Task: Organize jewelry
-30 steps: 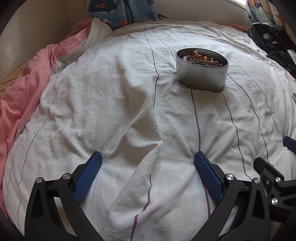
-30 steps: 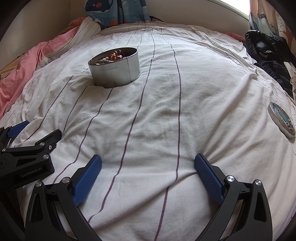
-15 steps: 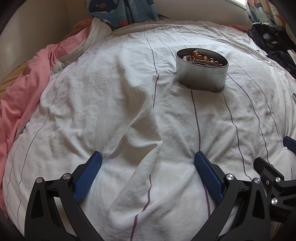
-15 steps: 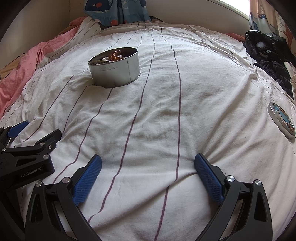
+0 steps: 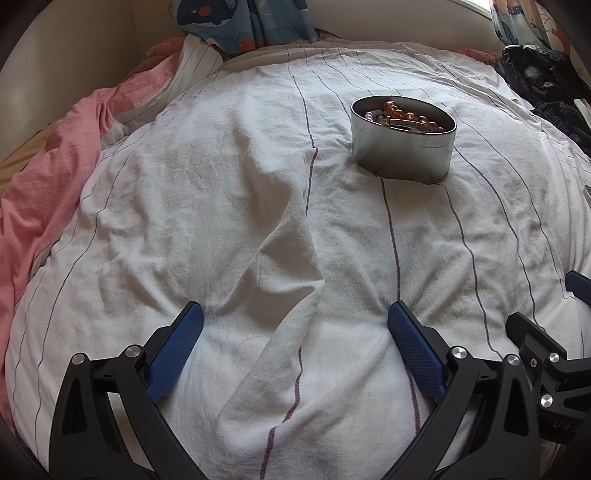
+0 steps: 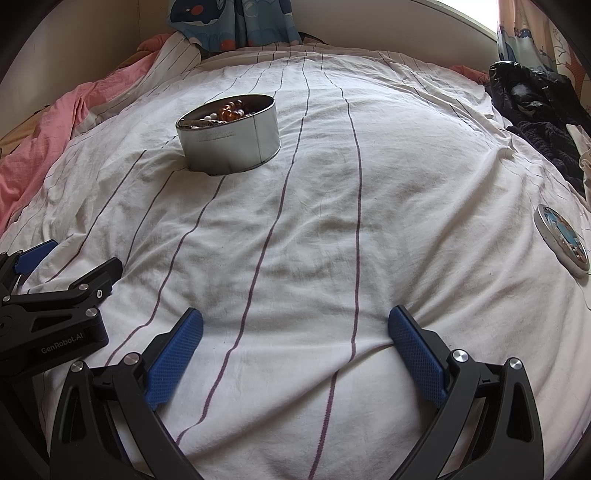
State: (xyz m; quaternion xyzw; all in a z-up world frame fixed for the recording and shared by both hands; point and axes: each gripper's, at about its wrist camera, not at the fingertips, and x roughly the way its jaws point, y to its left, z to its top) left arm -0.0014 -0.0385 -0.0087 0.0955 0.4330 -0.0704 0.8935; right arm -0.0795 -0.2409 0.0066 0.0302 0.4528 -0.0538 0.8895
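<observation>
A silver oval tin [image 5: 402, 147] [image 6: 231, 142] stands on the white striped bedsheet, lidless, holding amber beads [image 5: 404, 110] [image 6: 231, 109], pale beads and a metal piece. Its flat lid [image 6: 563, 240], with a blue picture on top, lies on the sheet at the far right. My left gripper [image 5: 295, 325] rests low near the bed's front, open and empty, well short of the tin. My right gripper [image 6: 295, 325] sits beside it, also open with nothing between its blue pads. Each gripper shows at the edge of the other's view.
A rumpled pink blanket [image 5: 44, 177] lies along the left side. Dark clothing [image 6: 535, 110] is heaped at the back right. A patterned blue curtain [image 6: 232, 22] hangs behind the bed. A raised fold of sheet [image 5: 288, 258] runs ahead of the left gripper.
</observation>
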